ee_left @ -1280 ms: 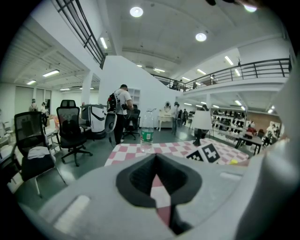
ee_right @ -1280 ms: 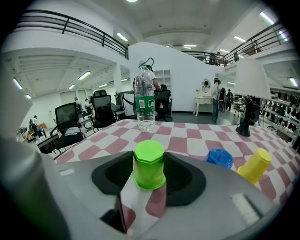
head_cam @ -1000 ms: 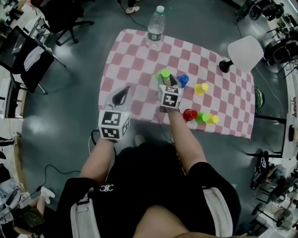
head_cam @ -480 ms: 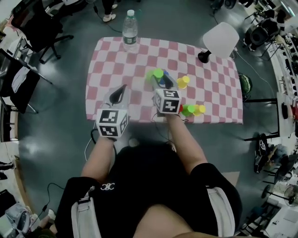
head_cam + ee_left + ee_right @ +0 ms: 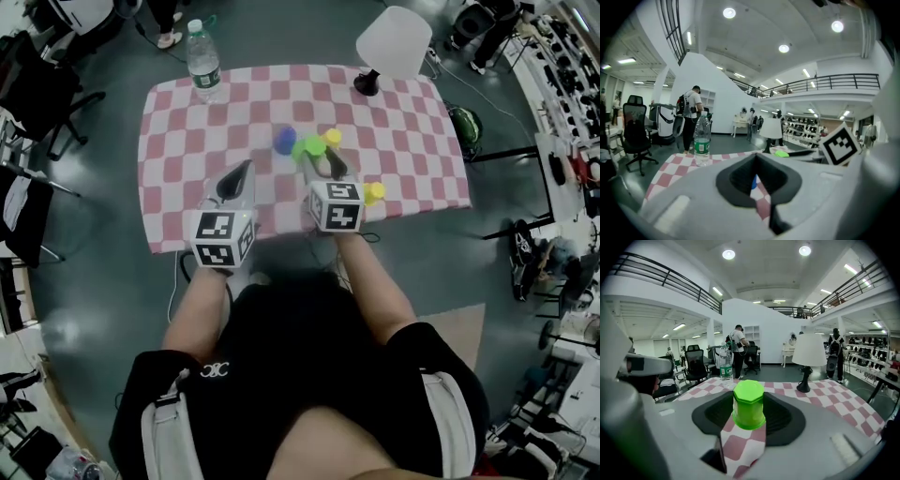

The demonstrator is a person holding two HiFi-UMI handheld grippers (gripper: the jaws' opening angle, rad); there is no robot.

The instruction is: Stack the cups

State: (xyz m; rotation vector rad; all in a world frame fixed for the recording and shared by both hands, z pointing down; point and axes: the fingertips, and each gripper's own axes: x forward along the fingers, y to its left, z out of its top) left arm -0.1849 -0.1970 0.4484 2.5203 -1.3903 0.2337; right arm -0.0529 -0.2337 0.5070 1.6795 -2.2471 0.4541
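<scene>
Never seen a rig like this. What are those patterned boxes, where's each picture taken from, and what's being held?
A person holds a two-jaw gripper in each hand; the patterned cubes belong to them. One picture looks down from a camera on the person's head; the other two come from cameras riding on each gripper. On the checkered table: a blue cup, a yellow cup, a water bottle and a lamp. The right gripper holds a green cup upside down; the left gripper is shut, empty.

A bottle (image 5: 202,61) and a lamp (image 5: 392,42) stand at the far corners of the checked table (image 5: 187,141).
</scene>
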